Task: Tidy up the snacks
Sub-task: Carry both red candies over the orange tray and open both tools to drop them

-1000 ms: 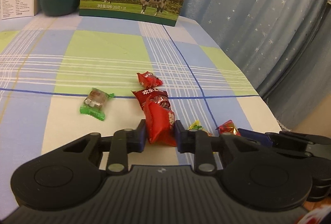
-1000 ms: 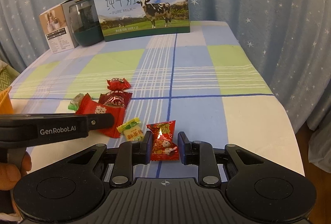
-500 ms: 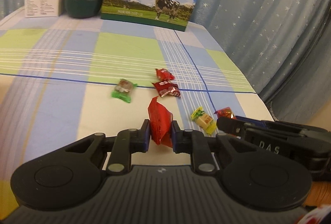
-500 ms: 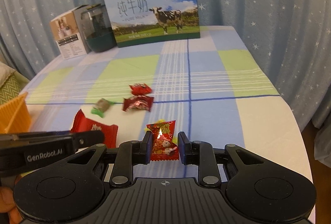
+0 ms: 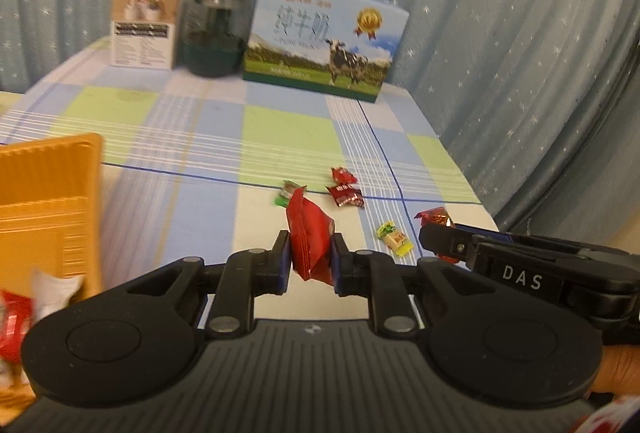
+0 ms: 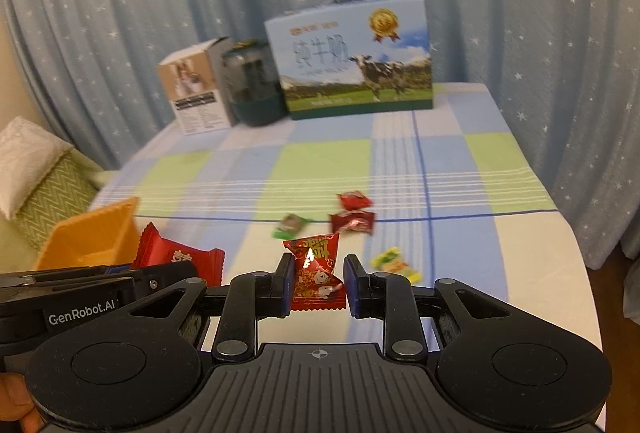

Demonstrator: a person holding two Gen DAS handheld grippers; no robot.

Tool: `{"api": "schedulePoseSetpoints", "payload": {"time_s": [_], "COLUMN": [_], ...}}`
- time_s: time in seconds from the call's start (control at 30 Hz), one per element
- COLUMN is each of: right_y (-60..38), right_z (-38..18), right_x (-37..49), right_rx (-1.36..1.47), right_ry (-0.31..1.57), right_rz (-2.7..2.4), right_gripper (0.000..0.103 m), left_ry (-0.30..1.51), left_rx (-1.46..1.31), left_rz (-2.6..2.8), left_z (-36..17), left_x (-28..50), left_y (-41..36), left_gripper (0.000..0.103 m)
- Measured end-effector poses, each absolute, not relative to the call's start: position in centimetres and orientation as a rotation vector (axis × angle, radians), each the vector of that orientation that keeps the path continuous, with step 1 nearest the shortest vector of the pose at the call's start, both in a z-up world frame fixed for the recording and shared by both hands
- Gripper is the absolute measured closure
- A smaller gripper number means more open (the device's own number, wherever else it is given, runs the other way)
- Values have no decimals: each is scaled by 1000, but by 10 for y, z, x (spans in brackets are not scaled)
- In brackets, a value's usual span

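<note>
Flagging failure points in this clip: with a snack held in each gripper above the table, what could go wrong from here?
The left gripper pinches the red packet by its lower part, most of it standing free; it might pivot or slip on the way to the orange bin. The right gripper holds a crinkly foil candy that may slide out. The two grippers are close and could bump.

Left gripper [image 5: 308,263]: matt black plastic, ribbed body, small metal pins. Red snack packet [image 5: 309,233]: glossy crinkled foil. Red candy [image 6: 316,275]: shiny printed foil, glinting. Counter [image 6: 460,161]: checked woven cloth, matt. Orange tray [image 5: 48,201]: smooth moulded plastic. Milk carton [image 6: 352,59]: printed cardboard. Curtain [image 6: 120,13]: soft cloth.
</note>
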State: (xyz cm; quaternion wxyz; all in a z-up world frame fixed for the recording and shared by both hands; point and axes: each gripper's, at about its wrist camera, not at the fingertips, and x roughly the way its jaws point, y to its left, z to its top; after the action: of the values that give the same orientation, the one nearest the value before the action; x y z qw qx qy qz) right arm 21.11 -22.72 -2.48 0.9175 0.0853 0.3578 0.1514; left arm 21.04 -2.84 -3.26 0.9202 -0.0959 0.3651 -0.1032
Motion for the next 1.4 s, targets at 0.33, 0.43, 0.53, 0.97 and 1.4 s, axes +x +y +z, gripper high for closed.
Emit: {"api": "schedulePoseSetpoints", "payload": {"time_s": [0.33,0.43,0.53,0.97,1.4], "right_y": [-179,-163,-146,-70,-21], "right_z": [10,17,22,27,2], "right_x": [176,168,163,157,181], "right_rx": [172,165,155,121,85], "right_ry": [719,716,716,724,772], "right_rz": [396,423,449,571,625], "right_gripper": [77,77,77,77,77], "left_ry": [704,691,684,680,733], "left_rx": [-211,-222,-227,-241,-257], "left_rz": [-140,-120,-97,43,94], "left_z": [12,21,28,35,6], "left_x": [161,149,139,108,120], "left_y": [22,39,57,144,191], "left_gripper": [86,86,86,86,86]}}
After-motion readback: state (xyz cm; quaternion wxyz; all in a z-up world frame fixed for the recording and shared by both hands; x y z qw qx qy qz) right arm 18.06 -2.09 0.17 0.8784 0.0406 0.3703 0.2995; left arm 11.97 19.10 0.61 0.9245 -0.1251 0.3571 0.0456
